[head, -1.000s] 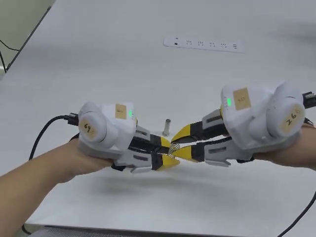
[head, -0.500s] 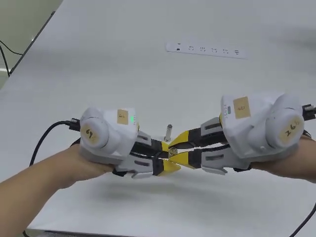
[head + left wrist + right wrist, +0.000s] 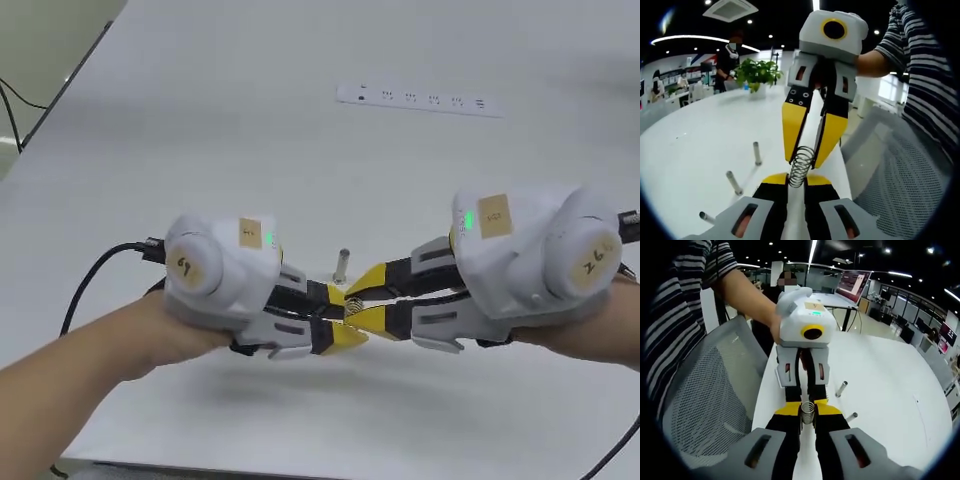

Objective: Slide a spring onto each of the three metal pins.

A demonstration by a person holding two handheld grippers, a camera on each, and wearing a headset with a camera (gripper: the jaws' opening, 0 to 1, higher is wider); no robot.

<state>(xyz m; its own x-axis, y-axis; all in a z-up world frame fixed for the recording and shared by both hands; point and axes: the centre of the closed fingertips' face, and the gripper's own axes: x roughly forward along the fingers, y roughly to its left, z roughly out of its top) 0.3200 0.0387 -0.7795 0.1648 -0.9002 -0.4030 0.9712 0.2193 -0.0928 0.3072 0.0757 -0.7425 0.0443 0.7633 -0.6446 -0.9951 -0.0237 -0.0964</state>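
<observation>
My two grippers meet tip to tip just above the white table (image 3: pixel 300 130). A small metal spring (image 3: pixel 801 166) stands between the yellow fingertips of both. The left gripper (image 3: pixel 796 182) is shut on its lower end. The right gripper (image 3: pixel 805 156) comes in from above, its fingers pinching the upper coils. In the right gripper view the spring (image 3: pixel 808 413) sits between the right gripper's (image 3: pixel 808 416) tips. Three bare metal pins (image 3: pixel 757 153) (image 3: pixel 733 182) (image 3: pixel 706 217) stand on the table left of the jaws. One pin (image 3: pixel 342 265) shows just behind the tips.
A white power strip (image 3: pixel 418 99) lies at the far side of the table. A black cable (image 3: pixel 95 275) trails from the left gripper. A mesh chair (image 3: pixel 710 400) and a person's striped sleeve (image 3: pixel 920 60) are close behind the table's near edge.
The head view has shifted a little. Both grippers stay tip to tip with the spring between them, and the tips have drawn slightly closer together.
</observation>
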